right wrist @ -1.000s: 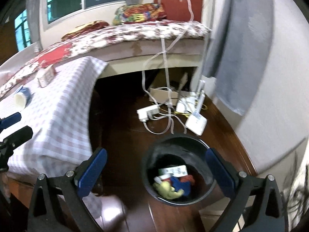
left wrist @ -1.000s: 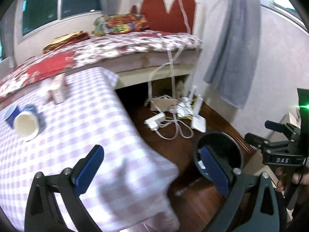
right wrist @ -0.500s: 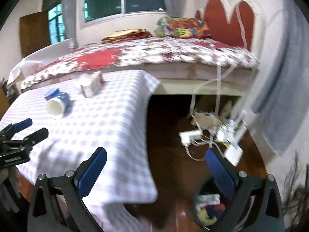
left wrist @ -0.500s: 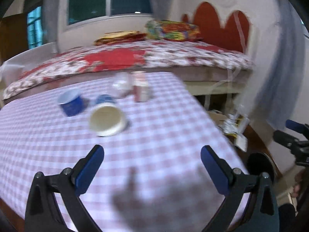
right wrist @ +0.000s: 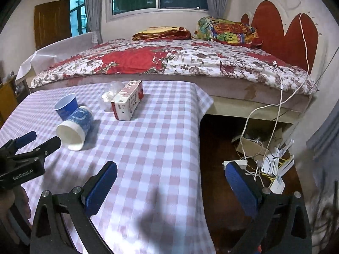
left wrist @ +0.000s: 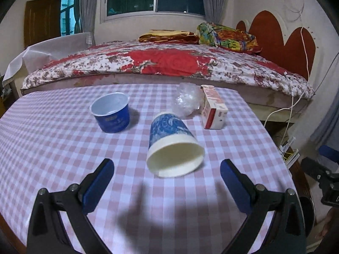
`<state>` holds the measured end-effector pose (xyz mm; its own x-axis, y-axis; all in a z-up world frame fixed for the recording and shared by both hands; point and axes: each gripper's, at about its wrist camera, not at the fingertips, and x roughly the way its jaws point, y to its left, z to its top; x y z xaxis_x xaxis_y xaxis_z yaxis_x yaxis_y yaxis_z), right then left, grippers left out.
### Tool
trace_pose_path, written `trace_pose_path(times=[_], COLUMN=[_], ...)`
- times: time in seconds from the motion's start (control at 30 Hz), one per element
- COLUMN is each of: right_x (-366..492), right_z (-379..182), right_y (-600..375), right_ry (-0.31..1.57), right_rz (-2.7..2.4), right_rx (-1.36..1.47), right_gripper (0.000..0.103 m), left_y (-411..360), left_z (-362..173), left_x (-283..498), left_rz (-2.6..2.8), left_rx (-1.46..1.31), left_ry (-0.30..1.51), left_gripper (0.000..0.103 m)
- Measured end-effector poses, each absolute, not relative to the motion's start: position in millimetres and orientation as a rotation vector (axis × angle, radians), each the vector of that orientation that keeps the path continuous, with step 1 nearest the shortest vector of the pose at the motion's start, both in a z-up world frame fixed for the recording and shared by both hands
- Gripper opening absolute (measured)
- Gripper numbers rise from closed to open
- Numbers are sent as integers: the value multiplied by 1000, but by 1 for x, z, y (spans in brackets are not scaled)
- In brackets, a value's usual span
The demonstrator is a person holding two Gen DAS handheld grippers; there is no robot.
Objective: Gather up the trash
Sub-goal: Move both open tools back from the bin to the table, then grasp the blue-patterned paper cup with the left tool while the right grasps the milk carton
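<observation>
Both the left gripper (left wrist: 167,172) and right gripper (right wrist: 170,174) gape wide, holding nothing. A blue-patterned paper cup (left wrist: 172,145) lies tipped on the checked cloth surface (left wrist: 53,148), mid-surface. Toward the far edge sit a squat blue tub (left wrist: 111,114), crinkled clear plastic (left wrist: 187,101) and a rectangular carton (left wrist: 213,110).

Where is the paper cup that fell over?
The tipped blue and white paper cup lies on the pink checked tablecloth, in front of the left gripper, between the upright blue tub and the red and white carton.

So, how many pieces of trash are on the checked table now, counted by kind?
Cups: 2, one lying on its side, one upright
Cartons: 1
Crumpled plastic wraps: 1
Total: 4
</observation>
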<state>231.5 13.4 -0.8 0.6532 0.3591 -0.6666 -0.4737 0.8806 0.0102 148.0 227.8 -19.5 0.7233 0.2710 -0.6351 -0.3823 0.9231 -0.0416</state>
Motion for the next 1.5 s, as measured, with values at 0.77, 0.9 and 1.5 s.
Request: trace_pose_path(times=[0.77,0.9,1.5], right_x=[280,279,322], right_z=[-33,-35,-42], right_y=[55,67,180], right_ry=[801,818,825], right_rz=[479,511,587], right_rx=[-208,-206,-238], right_gripper=[103,103,102], left_y=[260,268,352], left_z=[-40,-37,-32], left_x=[187,173,118], left_rz=[283,306,474], left_rx=[-227,-233,-283], left_ry=[710,695,670], left_gripper=[72,72,72])
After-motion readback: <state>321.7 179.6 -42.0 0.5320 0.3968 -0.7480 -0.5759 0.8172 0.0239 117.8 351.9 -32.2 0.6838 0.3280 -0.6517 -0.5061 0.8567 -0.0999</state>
